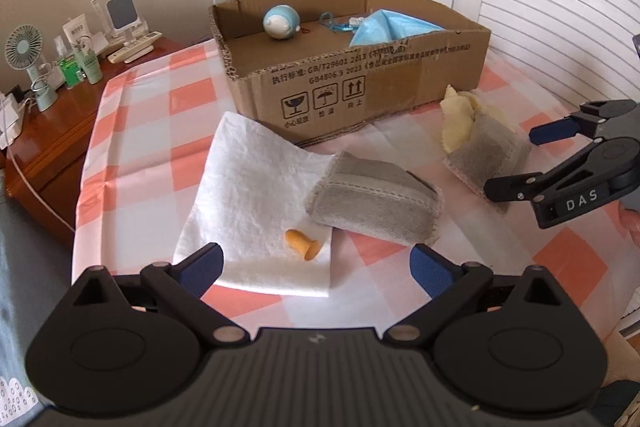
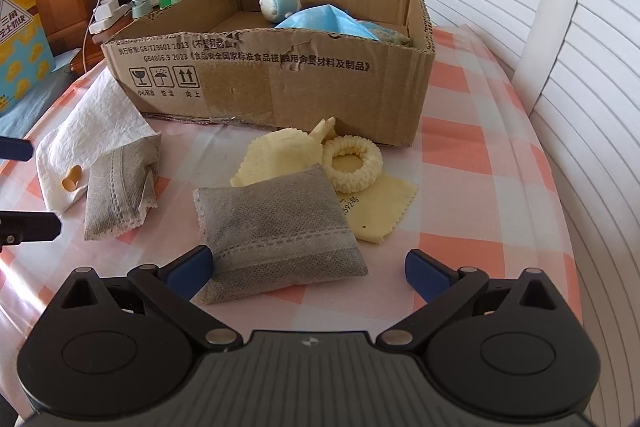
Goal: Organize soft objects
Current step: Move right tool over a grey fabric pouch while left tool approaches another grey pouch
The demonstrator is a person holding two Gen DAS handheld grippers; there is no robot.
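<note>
A cardboard box stands at the back of the checked table; inside lie a round blue plush toy and a blue face mask. In front of it lie a white paper towel with an orange earplug, two grey fabric pouches, yellow cloths and a cream scrunchie. My left gripper hangs open just before the earplug. My right gripper is open, its left finger touching the nearer pouch.
A wooden side table at the left carries a small fan, bottles and remotes. White slatted shutters stand behind and to the right of the table. A yellow-and-blue bag stands at the far left.
</note>
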